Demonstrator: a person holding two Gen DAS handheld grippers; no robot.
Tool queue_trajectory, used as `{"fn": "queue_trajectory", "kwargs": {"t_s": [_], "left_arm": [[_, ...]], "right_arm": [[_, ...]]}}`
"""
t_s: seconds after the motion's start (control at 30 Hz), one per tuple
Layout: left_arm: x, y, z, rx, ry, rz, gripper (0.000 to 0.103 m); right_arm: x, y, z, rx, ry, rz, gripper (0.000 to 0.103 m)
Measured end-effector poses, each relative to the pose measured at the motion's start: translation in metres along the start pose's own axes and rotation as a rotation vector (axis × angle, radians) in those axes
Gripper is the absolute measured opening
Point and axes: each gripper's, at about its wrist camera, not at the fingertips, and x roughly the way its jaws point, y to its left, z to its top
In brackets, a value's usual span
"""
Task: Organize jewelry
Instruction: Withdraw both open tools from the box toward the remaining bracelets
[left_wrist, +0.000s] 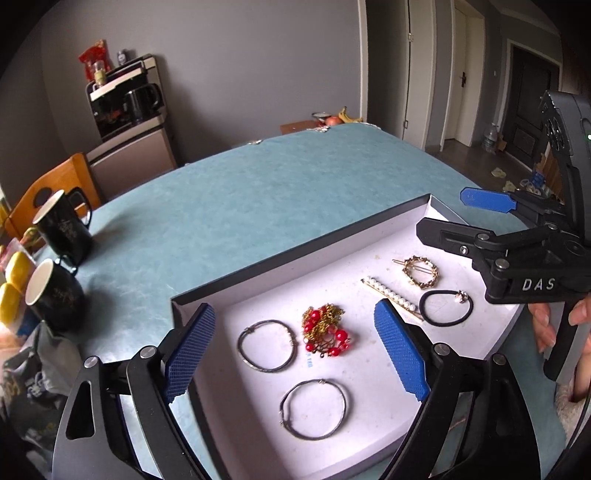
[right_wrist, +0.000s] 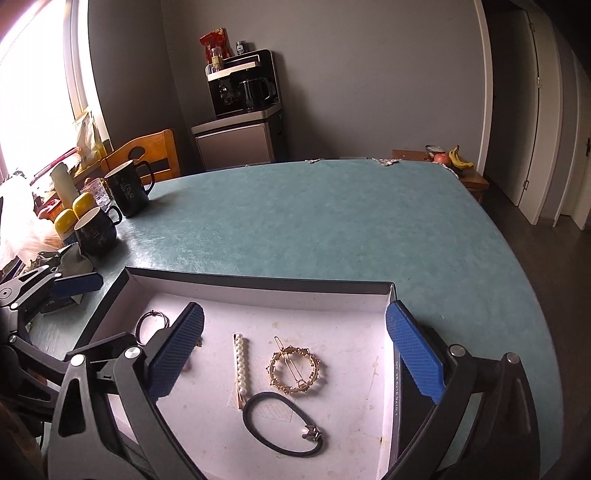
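Note:
A shallow white-lined box (left_wrist: 295, 258) (right_wrist: 258, 291) lies on the teal table. In it lie two metal bangles (left_wrist: 266, 345) (left_wrist: 314, 409), a red bead and gold chain piece (left_wrist: 327, 329), a pearl hair clip (left_wrist: 392, 298) (right_wrist: 241, 363), a round gold hair clip (left_wrist: 420, 270) (right_wrist: 295, 371) and a black hair tie (left_wrist: 446, 307) (right_wrist: 282, 424). My left gripper (left_wrist: 295, 350) is open and empty above the bangles and bead piece. My right gripper (right_wrist: 295, 362) is open and empty above the clips and hair tie; it shows in the left wrist view (left_wrist: 480, 218).
Two black mugs (left_wrist: 64, 229) (left_wrist: 55, 293) (right_wrist: 127, 188) (right_wrist: 96, 230) stand at the table's left, beside yellow-capped bottles (right_wrist: 75, 212) and bags. A wooden chair (right_wrist: 147, 155) and a cabinet with a coffee machine (right_wrist: 242, 85) stand behind. Fruit (right_wrist: 452, 158) lies at the far corner.

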Motion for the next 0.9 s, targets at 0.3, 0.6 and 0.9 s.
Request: {"fn": "queue_trajectory", "kwargs": {"t_s": [0.3, 0.6, 0.9], "left_arm": [[-0.065, 0.018, -0.035, -0.035, -0.062, 0.058, 0.092], [-0.107, 0.014, -0.085, 0.006, -0.089, 0.025, 0.095], [-0.086, -0.021, -0.13, 0.093, -0.006, -0.115, 0.094]], "right_arm": [[-0.044, -0.001, -0.004, 0.014, -0.049, 0.003, 0.097], [-0.104, 0.005, -0.056, -0.109, -0.028, 0.014, 0.097], [-0.107, 0.027, -0.114, -0.163, 0.088, 0.091, 0.097]]}}
